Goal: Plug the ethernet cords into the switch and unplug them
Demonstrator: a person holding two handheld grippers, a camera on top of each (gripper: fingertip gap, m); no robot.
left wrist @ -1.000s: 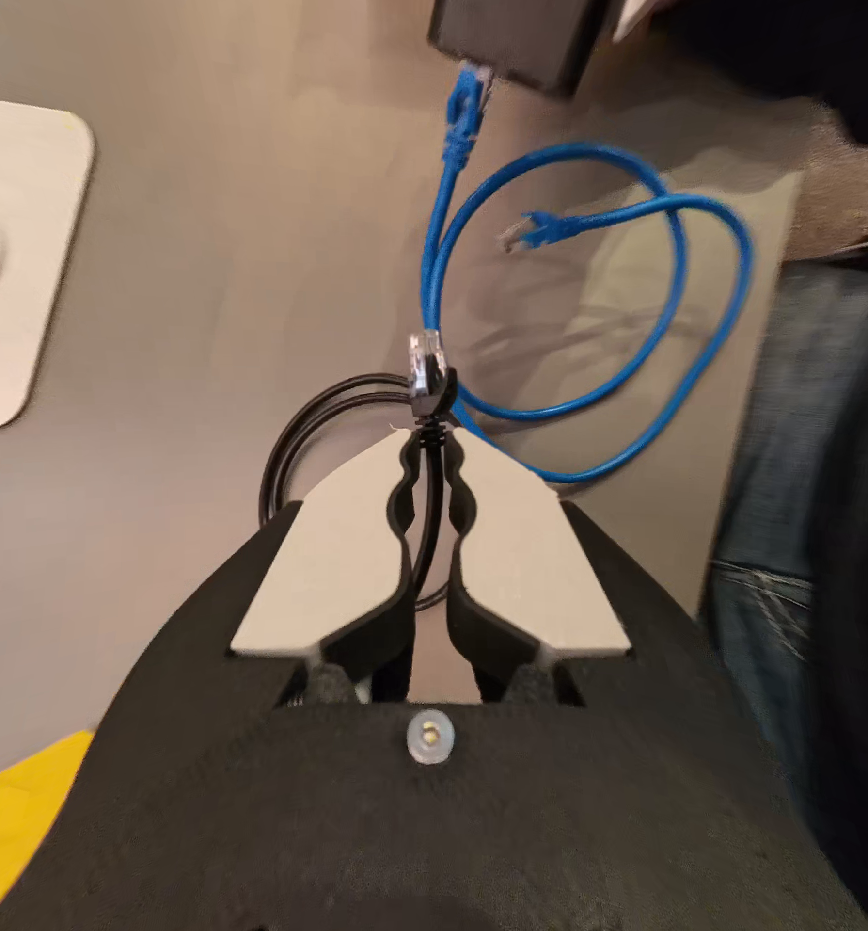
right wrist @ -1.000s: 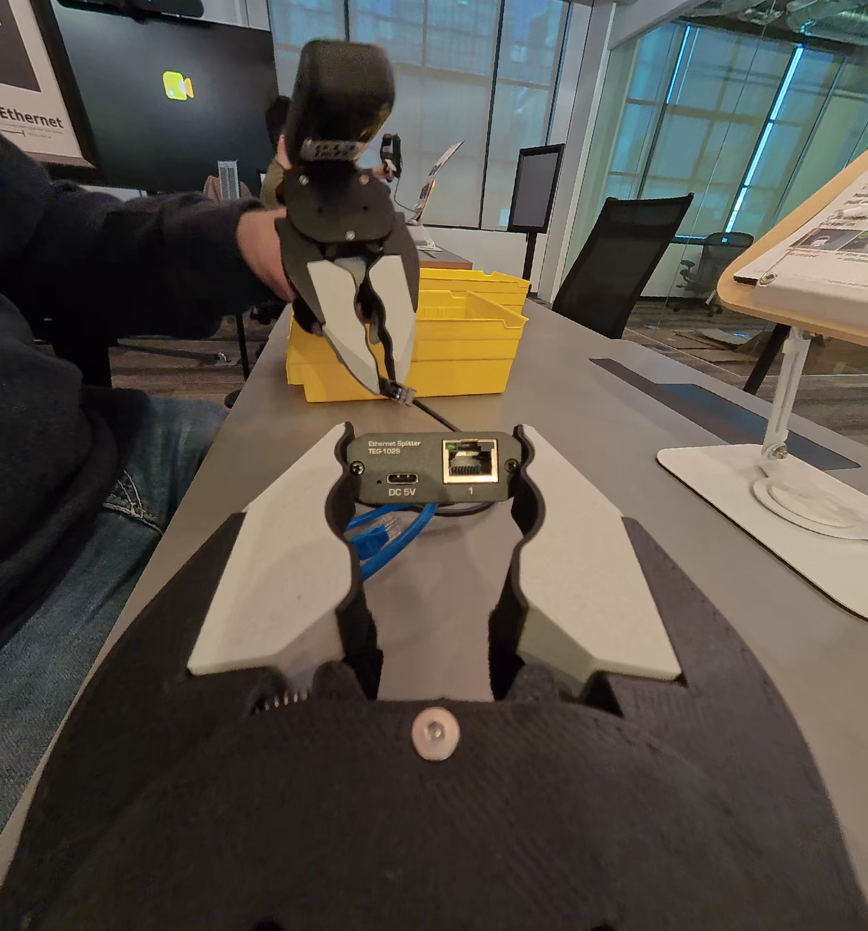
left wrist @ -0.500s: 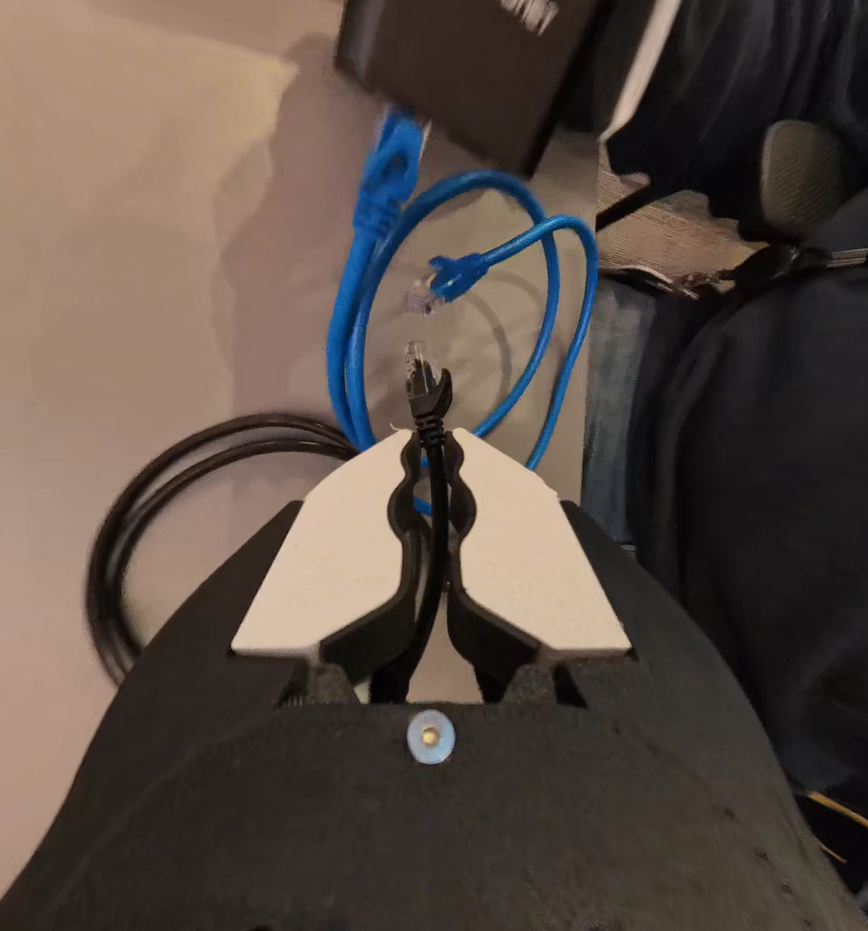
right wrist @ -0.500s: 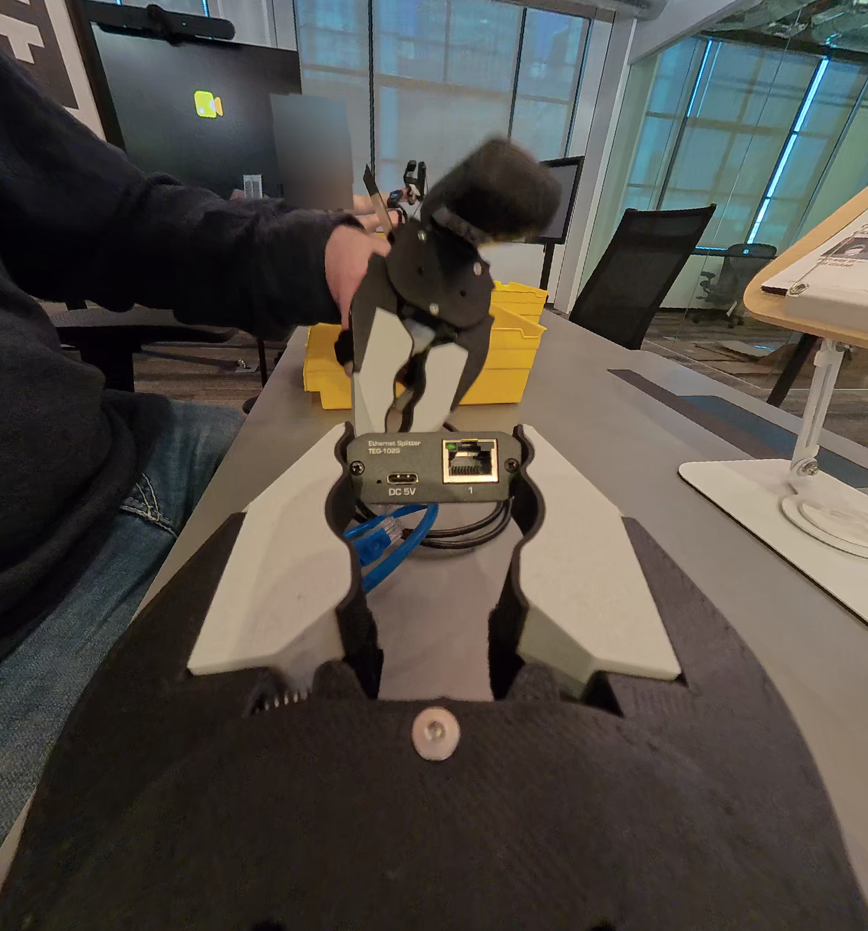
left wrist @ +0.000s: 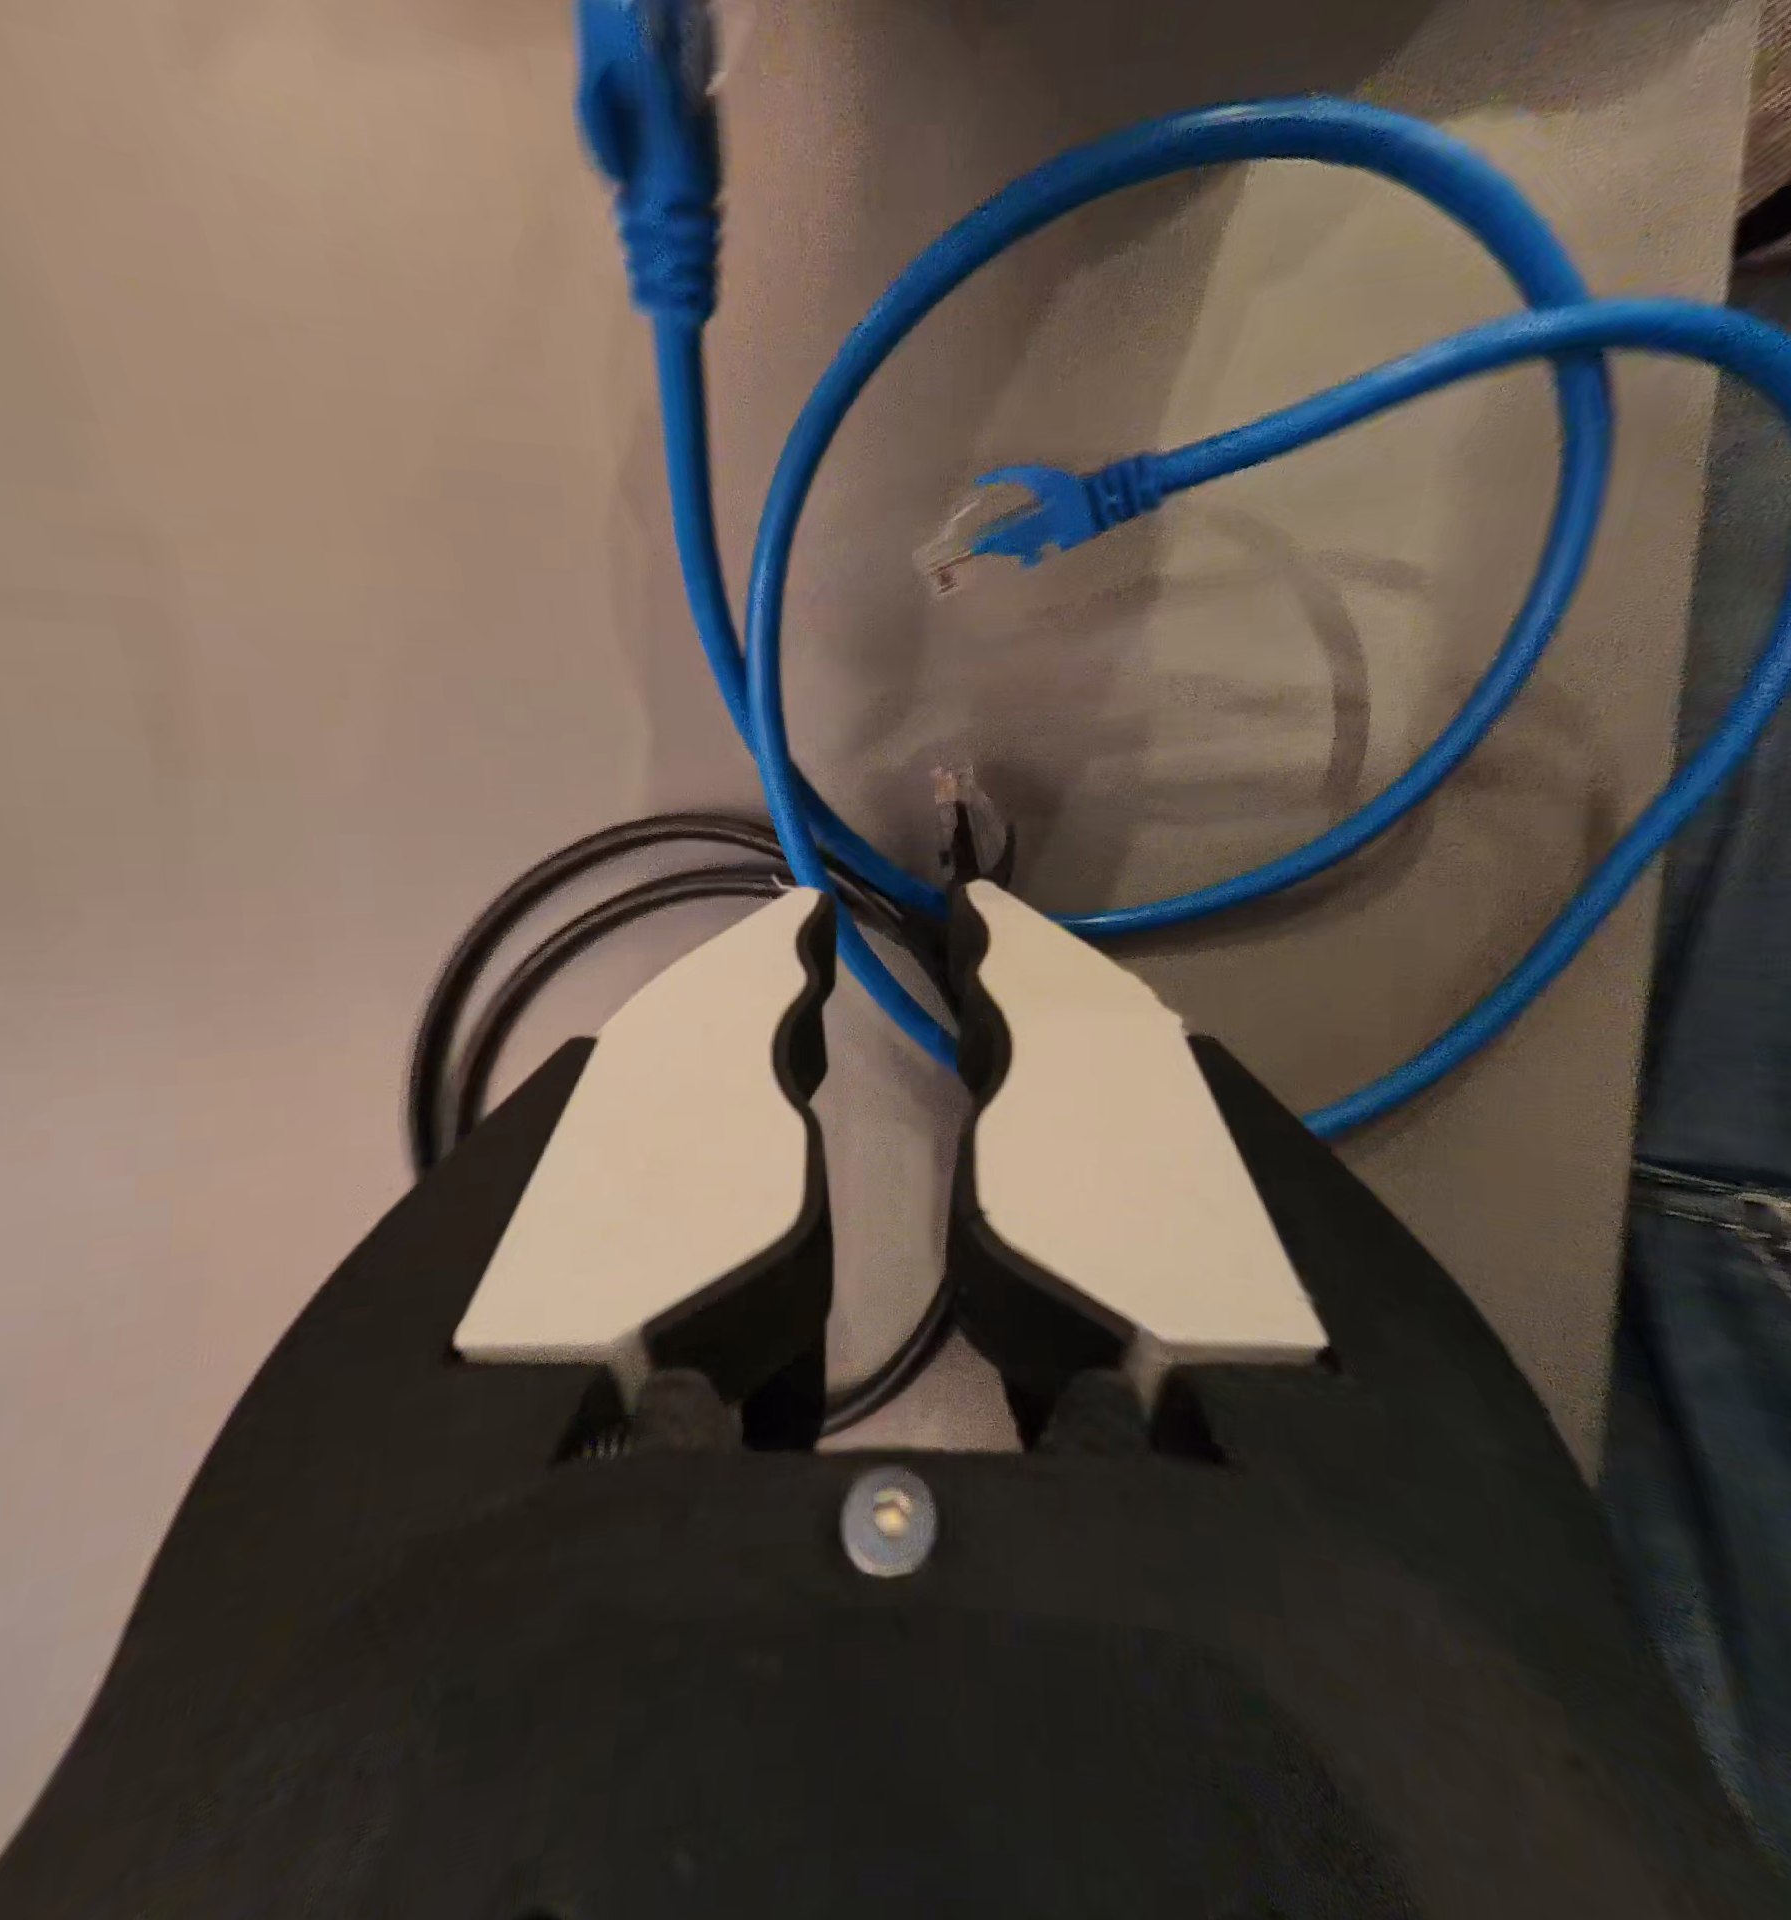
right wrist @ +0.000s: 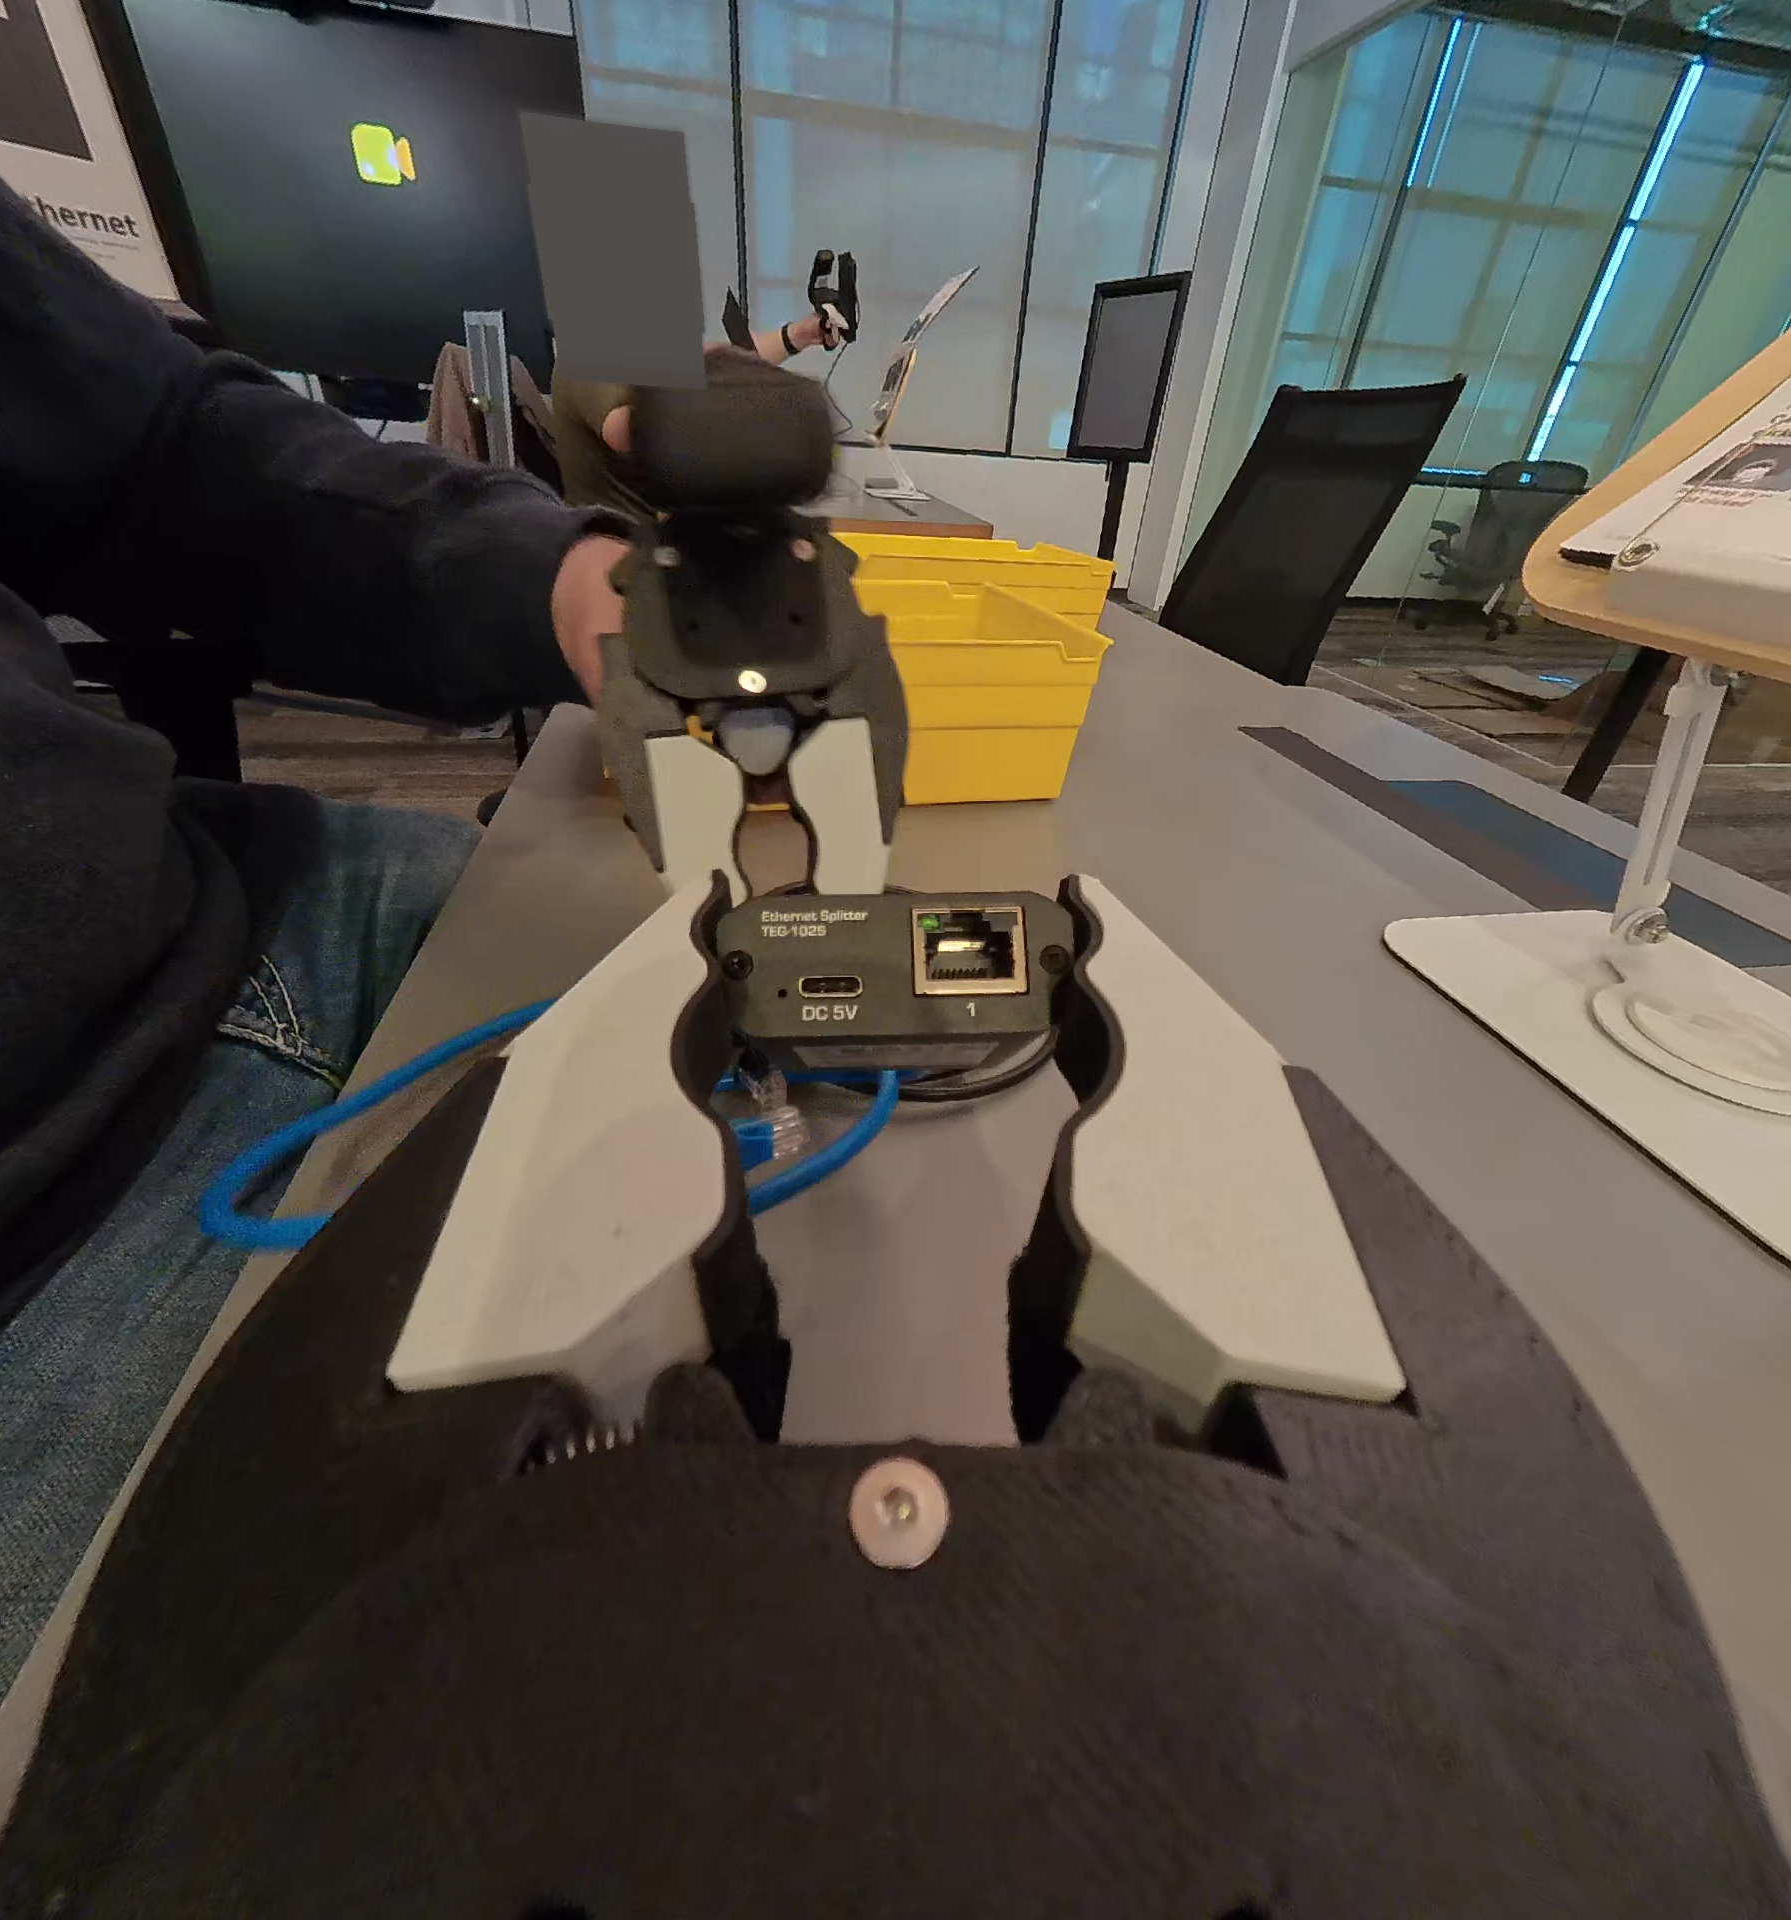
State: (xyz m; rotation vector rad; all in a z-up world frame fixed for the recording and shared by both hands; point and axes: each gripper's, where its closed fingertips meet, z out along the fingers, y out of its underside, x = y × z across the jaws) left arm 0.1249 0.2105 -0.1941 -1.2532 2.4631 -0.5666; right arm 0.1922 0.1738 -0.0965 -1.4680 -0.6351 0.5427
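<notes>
My right gripper (right wrist: 886, 961) is shut on the black switch (right wrist: 870, 971), one finger on each side, and holds it just above the grey table (right wrist: 1255, 914). The switch's front ethernet port (right wrist: 969, 948) is empty. My left gripper (left wrist: 891, 899) is open, tips slightly apart, pointing down behind the switch; it also shows in the right wrist view (right wrist: 771, 868). The black cord's plug (left wrist: 958, 821) rests loose against its right fingertip. The blue cord (left wrist: 1317, 116) lies looped, one plug (left wrist: 652, 177) running up towards the switch, the other plug (left wrist: 995, 525) free.
The black cord's coil (left wrist: 475, 997) lies on the table under my left gripper. Yellow bins (right wrist: 984, 675) stand behind the switch. A white stand base (right wrist: 1597, 1018) sits at the right. A person's dark sleeve (right wrist: 299, 540) and jeans (right wrist: 91, 1455) fill the left side. Left tips to right tips: about 12 cm.
My left gripper has opened and let go of the black cord, and it has dropped lower behind the switch. My right gripper still holds the switch.
</notes>
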